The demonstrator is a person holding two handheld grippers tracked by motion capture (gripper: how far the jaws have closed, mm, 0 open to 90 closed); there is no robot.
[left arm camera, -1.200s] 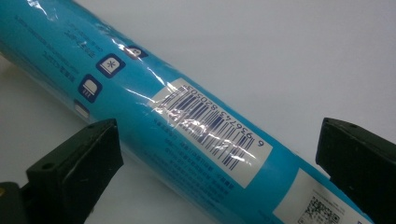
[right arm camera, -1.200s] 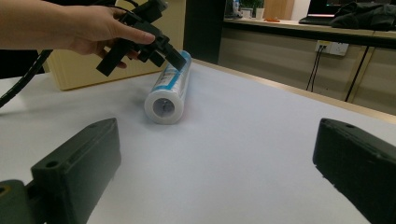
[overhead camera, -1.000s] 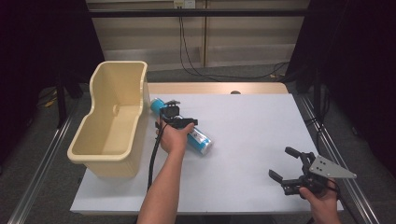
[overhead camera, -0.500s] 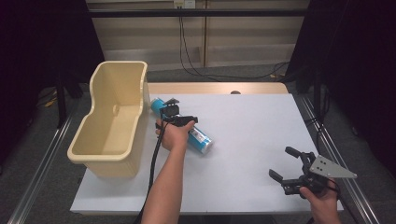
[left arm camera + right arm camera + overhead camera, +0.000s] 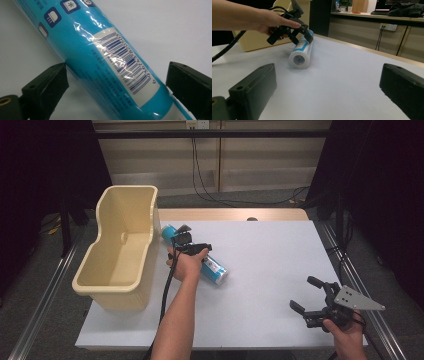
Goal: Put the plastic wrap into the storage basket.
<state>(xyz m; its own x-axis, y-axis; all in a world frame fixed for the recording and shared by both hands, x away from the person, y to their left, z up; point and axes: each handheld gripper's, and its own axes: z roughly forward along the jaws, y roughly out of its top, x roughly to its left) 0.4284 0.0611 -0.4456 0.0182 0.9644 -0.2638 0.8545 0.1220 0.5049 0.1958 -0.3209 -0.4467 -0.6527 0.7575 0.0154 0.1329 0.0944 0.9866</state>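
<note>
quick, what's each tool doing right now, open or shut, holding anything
Left tool: open, jaws either side of the blue roll lying on the table, not clamped yet.
Right tool: open, holding nothing.

left gripper (image 5: 192, 251) over blue roll (image 5: 216, 270) | right gripper (image 5: 311, 296) jaws apart | tub (image 5: 106, 280) left

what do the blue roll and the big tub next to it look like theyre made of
Blue roll: glossy thin plastic film wrap, going by its crinkles and glare; the white end with a hollow core suggests paper or film wound inside. Tub: cream moulded plastic, probably, with smooth rounded walls and a soft sheen.
</note>
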